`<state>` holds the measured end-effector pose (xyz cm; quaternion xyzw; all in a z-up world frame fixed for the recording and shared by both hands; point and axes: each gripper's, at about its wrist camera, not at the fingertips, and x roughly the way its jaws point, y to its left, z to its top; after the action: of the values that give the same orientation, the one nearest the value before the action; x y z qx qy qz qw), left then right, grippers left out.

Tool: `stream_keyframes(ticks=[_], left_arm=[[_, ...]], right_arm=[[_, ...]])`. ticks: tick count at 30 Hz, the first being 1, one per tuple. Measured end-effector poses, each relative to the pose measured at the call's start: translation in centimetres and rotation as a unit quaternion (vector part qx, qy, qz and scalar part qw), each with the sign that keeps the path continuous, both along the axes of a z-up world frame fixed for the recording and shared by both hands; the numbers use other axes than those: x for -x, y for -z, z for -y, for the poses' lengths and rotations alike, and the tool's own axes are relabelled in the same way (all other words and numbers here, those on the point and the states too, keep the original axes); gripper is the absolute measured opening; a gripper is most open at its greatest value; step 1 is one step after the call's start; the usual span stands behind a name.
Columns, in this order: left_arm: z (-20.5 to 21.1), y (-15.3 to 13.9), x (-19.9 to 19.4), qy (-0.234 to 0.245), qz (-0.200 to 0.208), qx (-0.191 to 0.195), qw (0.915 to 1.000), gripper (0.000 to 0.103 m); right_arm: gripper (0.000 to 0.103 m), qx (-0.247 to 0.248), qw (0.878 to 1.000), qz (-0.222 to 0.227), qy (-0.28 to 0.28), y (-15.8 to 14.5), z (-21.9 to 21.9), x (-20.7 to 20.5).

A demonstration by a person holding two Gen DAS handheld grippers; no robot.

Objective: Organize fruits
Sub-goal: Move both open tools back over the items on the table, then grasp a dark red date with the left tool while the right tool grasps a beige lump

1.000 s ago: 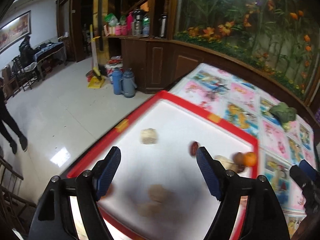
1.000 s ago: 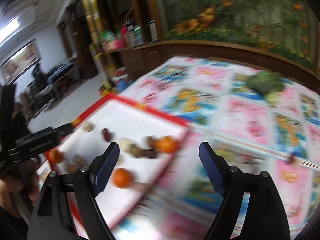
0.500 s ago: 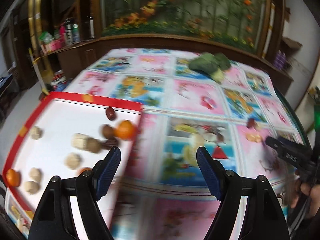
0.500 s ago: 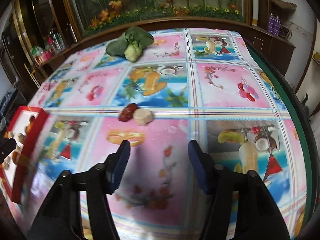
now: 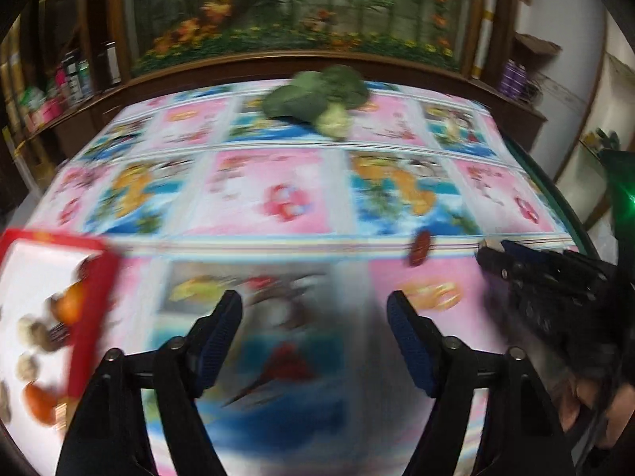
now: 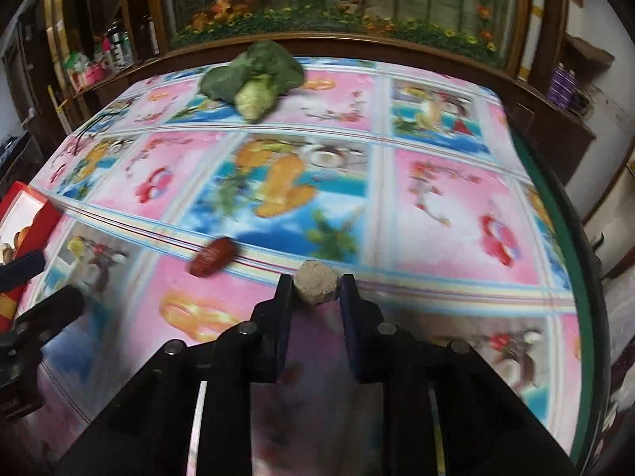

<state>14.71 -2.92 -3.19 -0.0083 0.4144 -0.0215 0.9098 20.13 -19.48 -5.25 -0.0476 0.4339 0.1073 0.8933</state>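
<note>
In the right wrist view my right gripper (image 6: 316, 286) is shut on a small beige round fruit (image 6: 316, 286) on the tablecloth. A red date (image 6: 212, 262) lies just to its left. The left wrist view shows my left gripper (image 5: 313, 313) above the cloth with its jaws closing and nothing between them. The same red date (image 5: 420, 248) lies ahead to its right, near the right gripper (image 5: 492, 256). A red-rimmed white tray (image 5: 93, 313) at the left edge holds oranges (image 5: 71, 307) and several brown and beige fruits.
A green leafy cabbage (image 6: 254, 75) lies at the far side of the table. The colourful fruit-print tablecloth (image 6: 436, 182) covers the table, whose green edge (image 6: 571, 261) runs down the right. A wooden ledge with a flower mural stands behind.
Both grippers swung right from the tray over the tablecloth. The right gripper came down and shut on the beige fruit beside the date. The left gripper's jaws have narrowed a little.
</note>
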Motion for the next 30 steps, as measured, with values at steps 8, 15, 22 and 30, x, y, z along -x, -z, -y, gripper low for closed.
stream_keyframes(ticks=[8,15,22,30], left_arm=[[6.6,1.1,-3.9,0.053,-0.005,-0.033,0.998,0.015],[3.8,0.8,-1.6,0.03,-0.01,-0.02,0.9993,0.014],[1.0,0.8,1.8,0.008,-0.02,-0.009,0.9997,0.015],[-1.6,-0.1,6.2,-0.012,-0.012,0.003,0.9999,0.015]], right_arm=[[0.025,-0.023,0.999,-0.003,0.04,-0.2,5.1,2.1],[0.025,-0.026,0.999,-0.002,0.036,-0.3,4.8,2.8],[0.025,-0.027,1.0,-0.008,0.009,-0.3,2.3,4.9],[0.025,-0.038,0.999,-0.002,0.009,-0.8,-0.1,8.9]])
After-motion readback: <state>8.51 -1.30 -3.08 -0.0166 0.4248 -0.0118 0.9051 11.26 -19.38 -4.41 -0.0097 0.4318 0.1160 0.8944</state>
